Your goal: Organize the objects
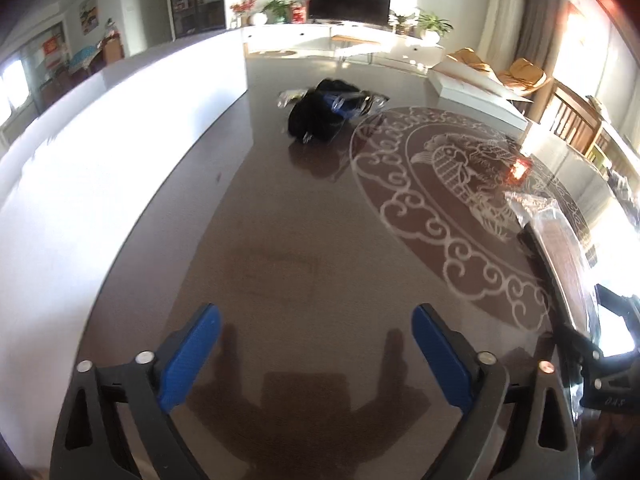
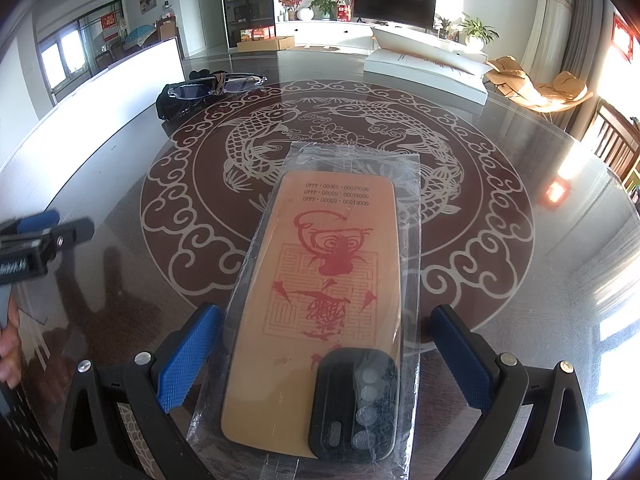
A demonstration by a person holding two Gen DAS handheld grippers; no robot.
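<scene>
A round glass disc [image 2: 500, 216], etched with pale cloud scrolls around 2 fish, lies on the dark glossy tabletop [image 2: 120, 184]. On that disc, toward the near edge, rests a tan phone case [image 2: 320, 288] with rounded corners, sealed in a crinkled clear plastic sleeve [image 2: 408, 240]. The case is printed in red with a figure over a square maze pattern, and small upside-down digits run across its far end, too small to read surely. Its near corner carries a black camera block with round lens openings.

The right tool [image 2: 326, 356] stands released, its blue textured pads [image 2: 188, 356] on either side of the sleeve; whether they touch the plastic cannot be told. The left tool [image 1: 316, 356] is also spread wide with nothing between its blue pads, hovering over bare tabletop left of the disc.

Beyond the disc's far left rim lies a black pouch [image 2: 172, 100] with a pair of dark-lensed glasses [image 2: 216, 84] on it. Beyond the far right rim sits a flat white box [image 2: 428, 72].
</scene>
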